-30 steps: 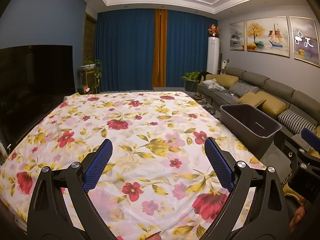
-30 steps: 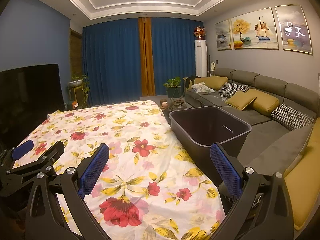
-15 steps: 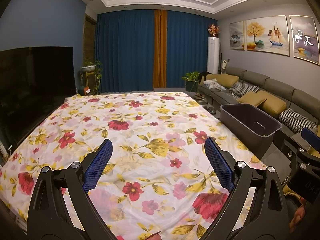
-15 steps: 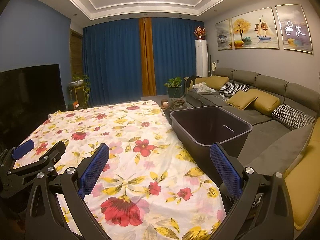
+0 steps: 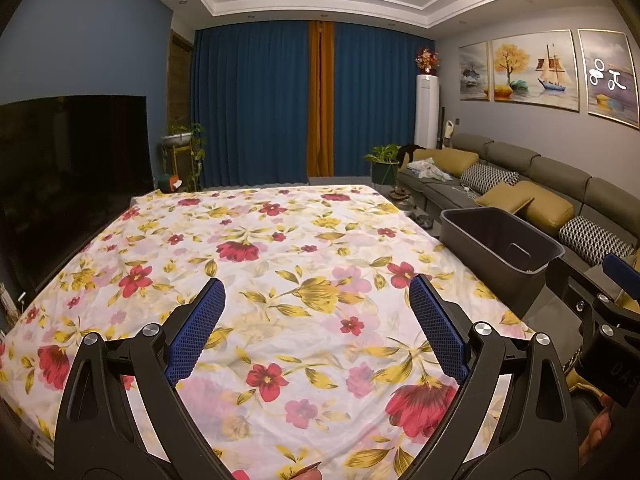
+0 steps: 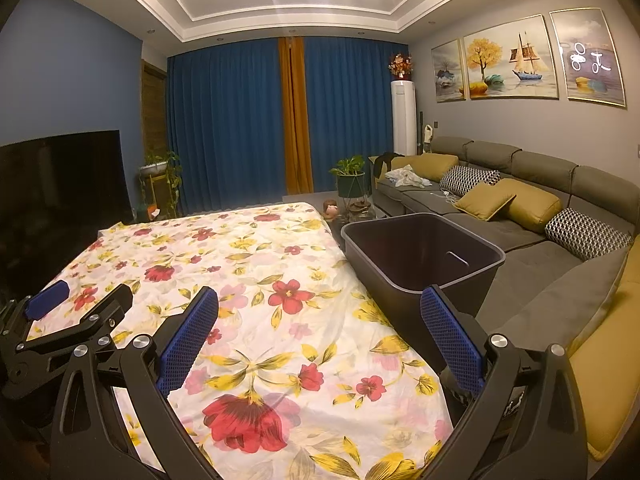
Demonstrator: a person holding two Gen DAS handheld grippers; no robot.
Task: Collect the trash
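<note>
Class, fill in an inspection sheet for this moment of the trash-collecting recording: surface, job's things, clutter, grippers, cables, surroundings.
Surface: floral cloth covers the table, wrinkled.
Job's things: dark bin beside the table's right edge; a small whitish bit on its floor in the left view. No trash seen on the cloth.
Clutter: nothing seen on the cloth.
Grippers: left gripper and right gripper both open, holding nothing.
Cables: white cable on the sofa.
Surroundings: sofa with cushions, television, blue curtains, plants.

Floral cloth [image 5: 280, 264], grey sofa [image 6: 532, 200] with cushions, dark television [image 5: 68, 184], blue curtains [image 6: 232, 128].
</note>
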